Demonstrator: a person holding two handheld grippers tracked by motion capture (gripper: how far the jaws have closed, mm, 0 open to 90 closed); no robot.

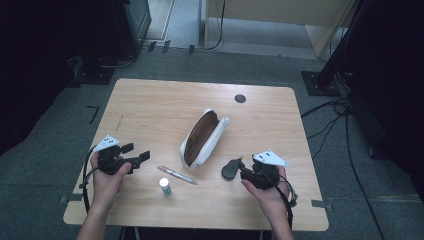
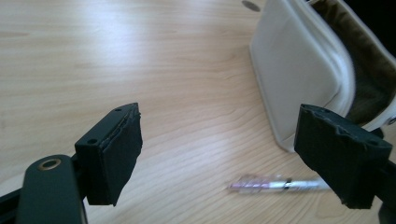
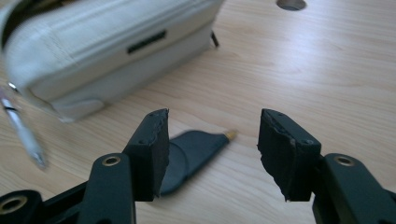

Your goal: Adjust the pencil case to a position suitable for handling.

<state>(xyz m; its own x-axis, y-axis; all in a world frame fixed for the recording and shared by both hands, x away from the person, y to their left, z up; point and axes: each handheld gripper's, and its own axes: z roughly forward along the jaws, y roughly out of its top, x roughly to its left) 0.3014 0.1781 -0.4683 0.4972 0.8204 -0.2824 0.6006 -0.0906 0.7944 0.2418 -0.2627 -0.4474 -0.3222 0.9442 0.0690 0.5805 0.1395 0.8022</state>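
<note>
A white pencil case (image 1: 204, 140) lies unzipped near the middle of the wooden table (image 1: 150, 105), its brown lining facing up, so it is ready to take the loose things around it. A pen (image 1: 177, 175) lies flat on the wood just in front of the case's near end, and a small white tube with a green band (image 1: 165, 186) stands upright a little nearer the person, between the two hands. The left gripper (image 1: 136, 152) hangs over the table to the left of the pen, apart from it; in the left gripper view its jaws stand wide with nothing between them, and the pen (image 2: 275, 185) shows beyond them beside the case (image 2: 299, 79), which suggests the hand is lined up to reach for it. The right gripper (image 1: 242, 167) sits at the right of the case's near end, pointing at a flat dark teardrop-shaped object (image 1: 230, 169) with a small brass tip. In the right gripper view that dark object (image 3: 191, 154) lies on the wood partly behind one pad (image 3: 156, 149), and the jaws stand about half open; no pad appears to press on it, so I judge it not gripped. Both loose items lie close to the case mouth, a short carry for packing.
</note>
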